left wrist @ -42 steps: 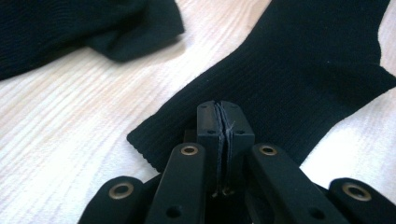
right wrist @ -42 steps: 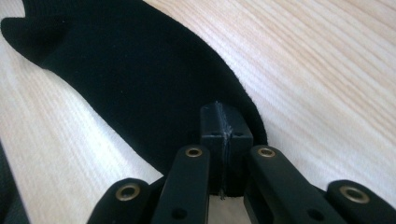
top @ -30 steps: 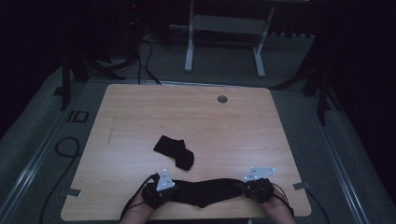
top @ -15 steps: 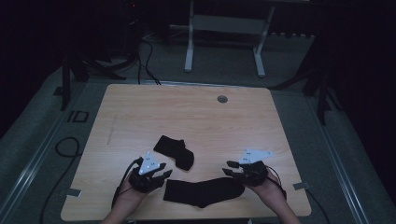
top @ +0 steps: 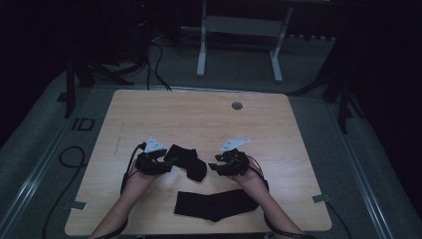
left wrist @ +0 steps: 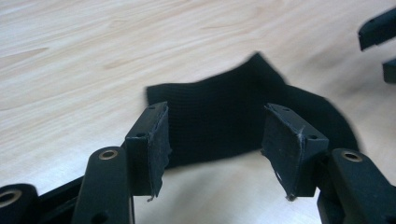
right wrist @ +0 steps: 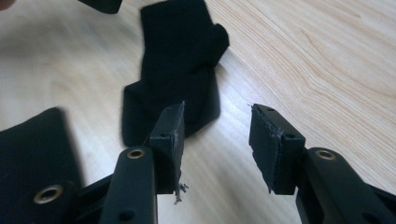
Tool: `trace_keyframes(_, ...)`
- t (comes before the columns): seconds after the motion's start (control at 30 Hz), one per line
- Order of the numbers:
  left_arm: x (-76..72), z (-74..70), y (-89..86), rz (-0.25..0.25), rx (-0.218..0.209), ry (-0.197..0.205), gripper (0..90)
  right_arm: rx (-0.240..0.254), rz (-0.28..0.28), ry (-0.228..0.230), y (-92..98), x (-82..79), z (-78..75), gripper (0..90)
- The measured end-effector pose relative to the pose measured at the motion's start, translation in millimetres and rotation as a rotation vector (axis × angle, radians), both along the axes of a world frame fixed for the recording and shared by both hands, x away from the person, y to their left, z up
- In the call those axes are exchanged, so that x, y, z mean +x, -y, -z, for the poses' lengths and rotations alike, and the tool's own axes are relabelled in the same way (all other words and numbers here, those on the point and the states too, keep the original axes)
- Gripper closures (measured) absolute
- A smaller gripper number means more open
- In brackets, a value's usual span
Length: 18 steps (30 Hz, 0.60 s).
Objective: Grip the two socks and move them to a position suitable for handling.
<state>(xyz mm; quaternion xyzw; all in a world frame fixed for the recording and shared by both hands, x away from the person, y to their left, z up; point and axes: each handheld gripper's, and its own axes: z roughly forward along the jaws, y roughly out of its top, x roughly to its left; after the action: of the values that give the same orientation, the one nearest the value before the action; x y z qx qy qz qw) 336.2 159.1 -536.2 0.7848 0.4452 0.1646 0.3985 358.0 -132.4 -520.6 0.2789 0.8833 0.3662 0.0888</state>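
Two black socks lie on the wooden table (top: 149, 114). One is stretched flat (top: 216, 203) near the front edge. The other is crumpled (top: 188, 160) at mid-table. My left gripper (top: 166, 160) sits at the crumpled sock's left end, and in the left gripper view this sock (left wrist: 224, 116) lies just beyond the left gripper (left wrist: 217, 140). Its jaws have just been opening and its pads (left wrist: 156, 140) touch nothing. My right gripper (top: 215, 168) hovers to the sock's right. The right gripper (right wrist: 217, 140) has also just been opening, over bare wood beside the crumpled sock (right wrist: 180, 65).
A small round grommet (top: 237, 105) is set in the table's far side. Cables (top: 69, 159) trail over the floor at the left. A white stand (top: 239, 35) is beyond the table. The flat sock's end (right wrist: 32, 149) lies left of my right gripper.
Both grippers let go of the flat sock's ends at the front edge and moved away from that edge to either side of the crumpled sock. Their jaws went from shut to open.
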Motion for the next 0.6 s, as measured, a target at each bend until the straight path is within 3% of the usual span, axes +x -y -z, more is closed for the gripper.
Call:
trace_keyframes(0.17, 16.2, 10.3, -0.6, -0.026, 0.033, -0.028, 42.6, -0.018, 0.01, -0.039, -12.0, 8.8, 13.2, 53.5)
trace_keyframes(0.43, 30.8, 25.9, 5.3, -0.02, 0.147, -0.078, 44.6, -0.051, 0.001, -0.077, -26.4, 13.4, 29.2, 53.8)
trace_keyframes(0.6, 33.3, 26.0, 6.5, -0.017, 0.133, -0.098, 51.3, -0.088, -0.018, -0.078, -32.3, 12.5, 31.5, 60.5)
